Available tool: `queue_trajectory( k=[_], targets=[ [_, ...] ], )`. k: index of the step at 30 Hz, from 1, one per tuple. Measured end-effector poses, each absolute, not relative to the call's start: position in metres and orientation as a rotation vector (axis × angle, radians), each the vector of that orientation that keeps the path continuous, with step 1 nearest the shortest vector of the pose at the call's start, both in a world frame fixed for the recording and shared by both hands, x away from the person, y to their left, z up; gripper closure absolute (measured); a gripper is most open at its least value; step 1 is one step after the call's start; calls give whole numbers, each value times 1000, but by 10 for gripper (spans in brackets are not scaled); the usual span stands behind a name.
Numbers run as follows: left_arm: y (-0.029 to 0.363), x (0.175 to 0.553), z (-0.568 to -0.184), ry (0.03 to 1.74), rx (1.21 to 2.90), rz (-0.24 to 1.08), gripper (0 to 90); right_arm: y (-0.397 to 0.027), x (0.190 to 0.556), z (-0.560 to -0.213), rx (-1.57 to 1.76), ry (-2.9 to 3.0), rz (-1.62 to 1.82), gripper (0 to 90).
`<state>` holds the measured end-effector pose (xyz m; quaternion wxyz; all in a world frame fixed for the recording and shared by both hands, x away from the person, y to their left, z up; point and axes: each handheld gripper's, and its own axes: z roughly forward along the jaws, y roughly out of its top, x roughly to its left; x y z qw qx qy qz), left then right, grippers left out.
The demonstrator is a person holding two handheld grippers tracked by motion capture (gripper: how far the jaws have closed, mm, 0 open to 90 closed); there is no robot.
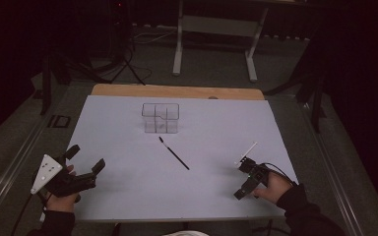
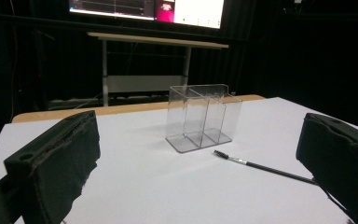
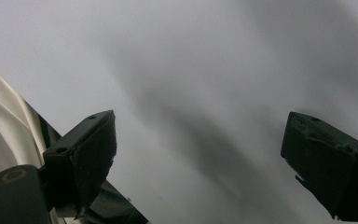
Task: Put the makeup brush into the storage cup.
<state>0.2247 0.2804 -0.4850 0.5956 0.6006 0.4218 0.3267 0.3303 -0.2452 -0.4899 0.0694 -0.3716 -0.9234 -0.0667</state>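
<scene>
From above I saw the left gripper point(image 1: 86, 158) near the table's point(image 1: 128, 196) left edge, with its jaws spread wide and nothing between them. The right gripper point(image 1: 239, 193) sat near the right edge — its jaws were wide apart too, which I could tell best from the right gripper view. That view was blurry and grey, with a bit of white cloth point(image 3: 0, 126) at its left.

A thin black brush point(image 1: 174, 154) lay flat in the middle of the table, well apart from both grippers. Just behind it stood a clear plastic box point(image 1: 160, 117) with little rooms inside (it looked empty). A small white stick point(image 1: 246, 152) lay close by the right gripper.

The left gripper view showed something the high view did not — the brush's shiny metal band near its tip, pointing at the box.
</scene>
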Motion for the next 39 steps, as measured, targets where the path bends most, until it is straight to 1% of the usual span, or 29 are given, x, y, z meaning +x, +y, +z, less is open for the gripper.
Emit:
queue_trajectory(
  k=[6,11,15,20,23,26,39],
  targets=[
    [280,225,-485,982,1394,758,3,-227,333,-494,-1120,-2754,-132,102],
    [280,225,-485,986,1393,755,3,-214,337,-494,-1127,-2729,-146,105],
    [280,225,-485,987,1393,755,3,-194,341,-495,-1099,-2742,-120,130],
    [281,225,-486,990,1394,753,3,-180,347,-494,-1079,-2745,-99,131],
    [281,226,-486,989,1397,753,3,-171,351,-494,-1098,-2752,-110,140],
    [280,225,-486,989,1397,752,3,-163,357,-492,-1131,-2757,-137,172],
    [279,226,-486,983,1404,747,3,-128,373,-488,-1137,-2777,-197,197]
  ],
)
